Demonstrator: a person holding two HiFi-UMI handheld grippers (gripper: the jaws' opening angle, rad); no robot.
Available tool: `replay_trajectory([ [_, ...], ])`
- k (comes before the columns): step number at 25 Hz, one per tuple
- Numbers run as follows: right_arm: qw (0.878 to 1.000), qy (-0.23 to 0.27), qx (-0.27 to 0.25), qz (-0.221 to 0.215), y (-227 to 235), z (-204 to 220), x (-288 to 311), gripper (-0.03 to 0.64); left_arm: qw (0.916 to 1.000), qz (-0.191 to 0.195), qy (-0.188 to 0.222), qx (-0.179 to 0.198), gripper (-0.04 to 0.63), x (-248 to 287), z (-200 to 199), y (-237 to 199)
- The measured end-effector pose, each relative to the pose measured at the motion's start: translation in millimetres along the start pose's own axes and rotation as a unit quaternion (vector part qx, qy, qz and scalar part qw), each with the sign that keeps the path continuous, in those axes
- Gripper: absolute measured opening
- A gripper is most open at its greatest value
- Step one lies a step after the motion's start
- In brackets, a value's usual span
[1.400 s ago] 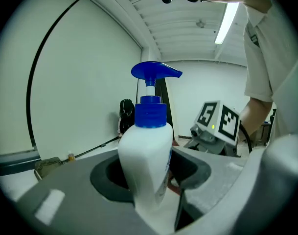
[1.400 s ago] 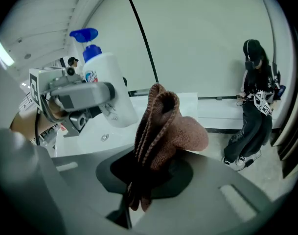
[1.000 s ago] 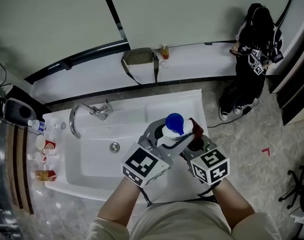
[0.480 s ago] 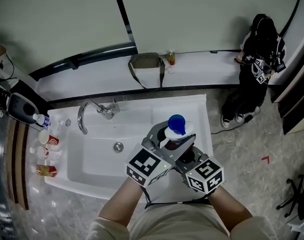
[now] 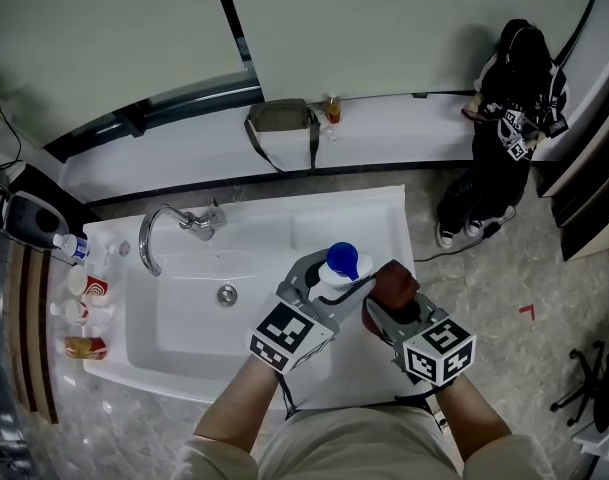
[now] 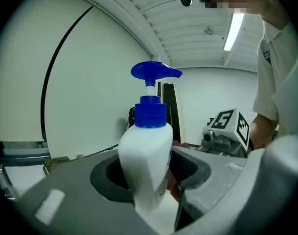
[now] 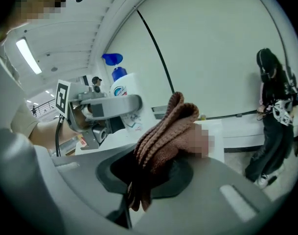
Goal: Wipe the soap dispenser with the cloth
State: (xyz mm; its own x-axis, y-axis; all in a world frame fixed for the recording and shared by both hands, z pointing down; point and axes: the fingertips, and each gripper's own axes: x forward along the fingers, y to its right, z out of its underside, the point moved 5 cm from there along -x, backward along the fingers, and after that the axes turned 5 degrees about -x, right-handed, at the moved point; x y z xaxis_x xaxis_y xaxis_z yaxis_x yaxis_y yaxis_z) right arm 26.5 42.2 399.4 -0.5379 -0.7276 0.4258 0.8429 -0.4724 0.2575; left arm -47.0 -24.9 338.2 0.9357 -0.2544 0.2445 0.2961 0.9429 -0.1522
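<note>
Right tool (image 5: 384,313) with cloth (image 5: 394,282) has drawn off the soap dispenser (image 5: 340,264).

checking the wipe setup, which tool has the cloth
The right tool grips the brown cloth; the left tool holds the soap bottle instead.

Head view: high over the sink (image 5: 184,328), facing steeply down, both tools mid-frame. View on left tool (image 5: 329,278): very close, low, angled up past soap dispenser (image 5: 341,261) to ceiling. View on right tool (image 5: 389,300): close behind cloth (image 5: 394,283), facing leftward. All three share the soap dispenser; each tool view catches the other tool.
</note>
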Motion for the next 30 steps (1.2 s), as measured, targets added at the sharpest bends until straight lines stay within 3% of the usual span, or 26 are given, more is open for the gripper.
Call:
replay_trajectory([
  [3, 0.999, -0.016, 0.006, 0.032, 28, 2, -5, 0.08, 1.0, 0.005, -0.003, -0.007, 0.221, 8, 14, -6],
  [7, 0.997, -0.033, 0.022, 0.062, 57, 9, -2, 0.08, 0.9996, 0.009, -0.003, 0.027, 0.221, 26, 42, -15],
  [11, 0.996, -0.043, 0.02, 0.072, 75, 12, 3, 0.08, 0.9976, 0.031, -0.02, 0.058, 0.221, 52, 81, -19],
  [17, 0.996, -0.047, 0.012, 0.076, 92, 11, 11, 0.08, 0.9962, 0.06, -0.038, 0.051, 0.221, 80, 124, -25],
  [30, 0.995, -0.051, 0.039, 0.082, 108, 23, 12, 0.08, 0.9914, 0.087, -0.06, 0.078, 0.225, 90, 144, -30],
])
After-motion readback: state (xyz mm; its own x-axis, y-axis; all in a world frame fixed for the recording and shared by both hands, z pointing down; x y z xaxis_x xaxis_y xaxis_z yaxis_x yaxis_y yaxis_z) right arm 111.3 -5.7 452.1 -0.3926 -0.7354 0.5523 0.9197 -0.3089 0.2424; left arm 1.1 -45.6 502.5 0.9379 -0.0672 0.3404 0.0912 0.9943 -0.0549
